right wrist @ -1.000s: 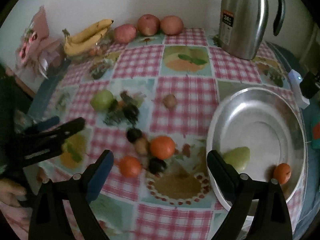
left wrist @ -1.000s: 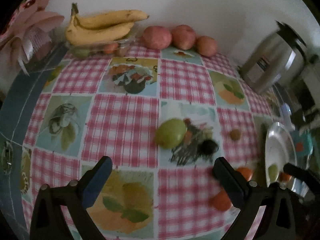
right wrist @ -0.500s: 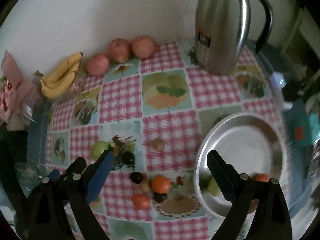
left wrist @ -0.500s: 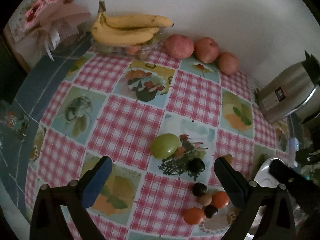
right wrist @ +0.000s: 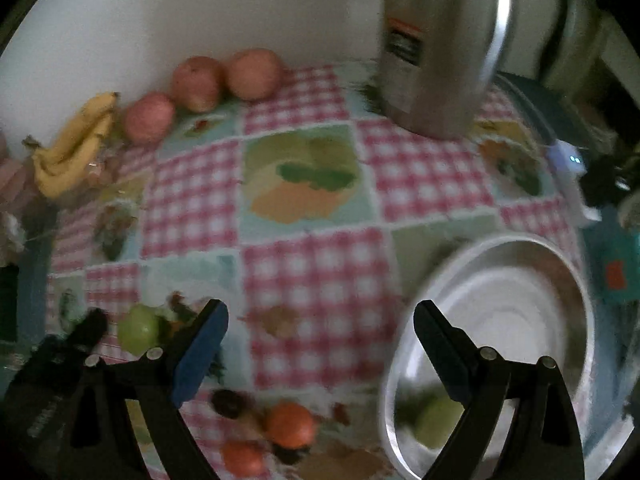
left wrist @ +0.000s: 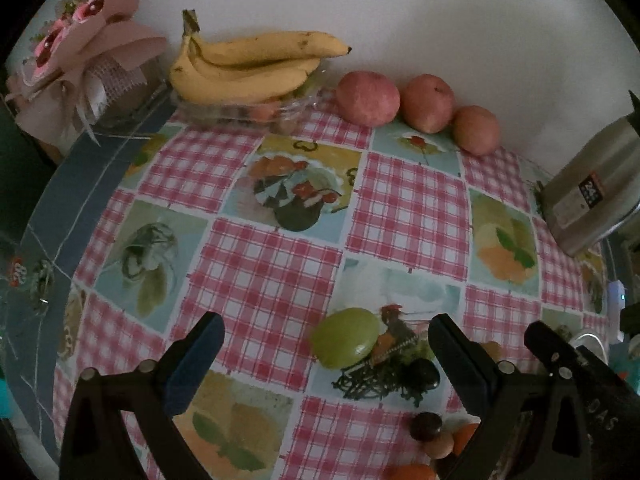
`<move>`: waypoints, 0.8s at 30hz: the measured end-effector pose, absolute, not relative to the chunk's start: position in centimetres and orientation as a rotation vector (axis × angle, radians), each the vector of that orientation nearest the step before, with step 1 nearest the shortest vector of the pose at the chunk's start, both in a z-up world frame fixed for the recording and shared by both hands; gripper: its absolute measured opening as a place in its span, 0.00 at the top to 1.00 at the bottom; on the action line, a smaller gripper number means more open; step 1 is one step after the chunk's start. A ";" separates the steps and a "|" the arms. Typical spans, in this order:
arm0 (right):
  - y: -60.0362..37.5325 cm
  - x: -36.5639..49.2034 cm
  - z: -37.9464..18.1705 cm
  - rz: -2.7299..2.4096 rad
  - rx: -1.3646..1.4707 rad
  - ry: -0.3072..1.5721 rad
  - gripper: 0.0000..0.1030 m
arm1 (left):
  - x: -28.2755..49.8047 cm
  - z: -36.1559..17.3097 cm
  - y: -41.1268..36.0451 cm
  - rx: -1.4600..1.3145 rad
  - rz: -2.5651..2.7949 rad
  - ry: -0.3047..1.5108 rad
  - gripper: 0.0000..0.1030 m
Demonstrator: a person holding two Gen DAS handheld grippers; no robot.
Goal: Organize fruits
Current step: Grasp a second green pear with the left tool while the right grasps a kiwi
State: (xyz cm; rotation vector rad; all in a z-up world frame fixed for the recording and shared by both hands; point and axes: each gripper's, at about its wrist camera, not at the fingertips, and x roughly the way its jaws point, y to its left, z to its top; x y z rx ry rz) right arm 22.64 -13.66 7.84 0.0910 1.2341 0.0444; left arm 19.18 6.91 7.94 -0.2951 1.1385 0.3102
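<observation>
- My left gripper [left wrist: 326,354] hangs wide open and empty over the green fruit [left wrist: 346,343], which lies on the tablecloth [left wrist: 260,276] toward its near edge.
- My right gripper [right wrist: 320,336] is spread wide too, holding nothing.
- The metal bowl [right wrist: 568,280] sits at the right edge, probably as the collecting spot: a green fruit already lies inside.
- Oranges [right wrist: 289,426] wait near the front edge.

left claw [left wrist: 324,344] | shifted toward green fruit [left wrist: 346,343] | right claw [right wrist: 320,330] nearer
</observation>
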 end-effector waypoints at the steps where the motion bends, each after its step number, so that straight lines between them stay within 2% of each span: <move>1: -13.5 22.8 7.8 0.068 0.112 1.227 0.08 | 19.2 7.9 7.0 -0.297 0.316 1.137 0.00; 16: -13.3 23.3 5.4 0.108 0.115 1.241 0.10 | 19.9 3.8 8.0 -0.385 0.325 1.220 0.02; 21: -13.4 23.3 4.5 0.098 0.107 1.258 0.24 | 19.8 3.5 8.1 -0.391 0.326 1.225 0.03; 24: -13.3 23.3 4.3 0.107 0.112 1.265 0.27 | 19.8 3.6 7.8 -0.371 0.329 1.225 0.08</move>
